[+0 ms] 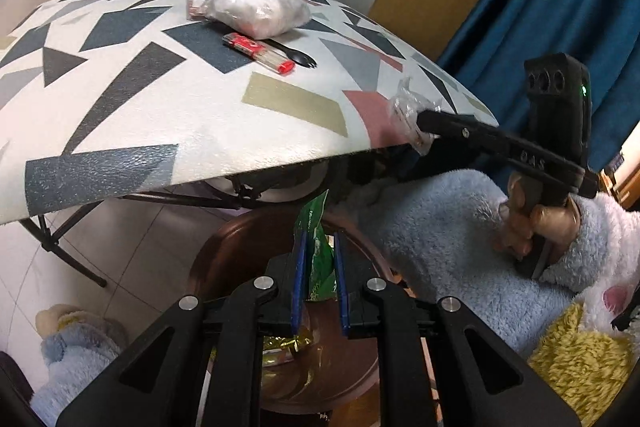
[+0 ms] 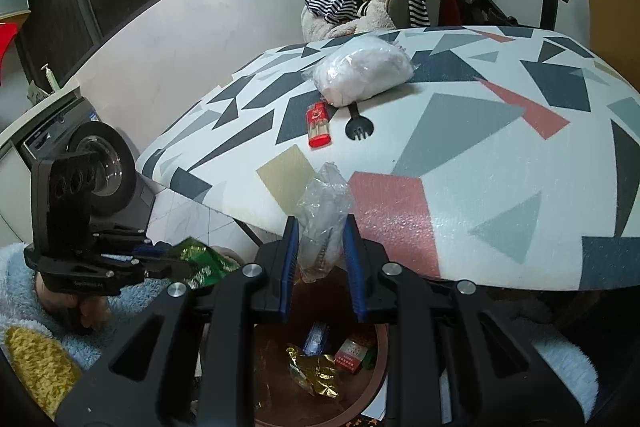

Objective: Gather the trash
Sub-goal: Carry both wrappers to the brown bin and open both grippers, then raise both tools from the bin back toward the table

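On the patterned table point(image 2: 500, 163) there was one white stuffed plastic bag point(image 2: 362, 77), one red toothpick box point(image 2: 319, 127), one black spork point(image 2: 359, 127) and one small pink packet point(image 1: 197, 3). Two grippers showed, each gripping one wrapper: one green point(image 1: 318, 259), one clear point(image 2: 322, 215). One brown bin point(image 2: 376, 379) sat below.

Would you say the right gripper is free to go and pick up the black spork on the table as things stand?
Probably not yet. The right gripper has its jaws closed on a clear plastic wrapper, so it must drop that first. Otherwise the way looks free: the black spork lies uncovered on the table beyond it.
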Tool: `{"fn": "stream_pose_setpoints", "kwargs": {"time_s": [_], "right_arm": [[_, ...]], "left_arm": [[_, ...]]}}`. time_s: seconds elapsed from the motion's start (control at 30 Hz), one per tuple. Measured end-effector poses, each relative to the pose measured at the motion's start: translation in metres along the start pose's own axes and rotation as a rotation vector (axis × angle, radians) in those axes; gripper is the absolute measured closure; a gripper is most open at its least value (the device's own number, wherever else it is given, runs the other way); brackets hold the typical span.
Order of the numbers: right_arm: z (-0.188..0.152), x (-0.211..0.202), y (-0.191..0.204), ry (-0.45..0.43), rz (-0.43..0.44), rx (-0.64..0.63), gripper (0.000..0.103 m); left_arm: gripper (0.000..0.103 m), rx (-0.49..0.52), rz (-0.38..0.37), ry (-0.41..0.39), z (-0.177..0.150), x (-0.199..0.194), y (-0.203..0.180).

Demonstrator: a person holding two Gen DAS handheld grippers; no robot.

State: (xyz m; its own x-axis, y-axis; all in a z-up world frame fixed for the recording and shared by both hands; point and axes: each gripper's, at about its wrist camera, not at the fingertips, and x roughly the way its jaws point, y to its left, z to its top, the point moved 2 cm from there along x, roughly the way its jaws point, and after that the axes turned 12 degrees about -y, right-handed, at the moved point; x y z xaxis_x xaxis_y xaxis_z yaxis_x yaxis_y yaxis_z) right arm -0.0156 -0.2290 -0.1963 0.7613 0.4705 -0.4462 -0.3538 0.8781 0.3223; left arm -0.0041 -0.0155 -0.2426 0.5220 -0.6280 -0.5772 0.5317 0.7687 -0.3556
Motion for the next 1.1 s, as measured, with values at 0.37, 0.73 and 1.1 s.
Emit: {"fn": "stream_pose_setpoints", "kwargs": {"time_s": [0.37, 0.73, 1.1], "right_arm": [[-0.009, 0.007, 0.014, 0.037, 0.028, -0.059, 0.077], [-0.024, 0.026, 0.042, 0.14, 0.085, -0.18, 0.077], [-0.05, 0.054, 0.058, 0.301, 0.07, -0.276, 0.076]], "left_arm": [[0.054, -0.022, 0.05, -0.021, 0.001, -0.004, 0.004], [0.02, -0.098, 0.247, -0.152, 0.011, -0.028, 0.031], [0.018, -0.13, 0.281, -0.176, 0.011, -0.037, 0.039]]}}
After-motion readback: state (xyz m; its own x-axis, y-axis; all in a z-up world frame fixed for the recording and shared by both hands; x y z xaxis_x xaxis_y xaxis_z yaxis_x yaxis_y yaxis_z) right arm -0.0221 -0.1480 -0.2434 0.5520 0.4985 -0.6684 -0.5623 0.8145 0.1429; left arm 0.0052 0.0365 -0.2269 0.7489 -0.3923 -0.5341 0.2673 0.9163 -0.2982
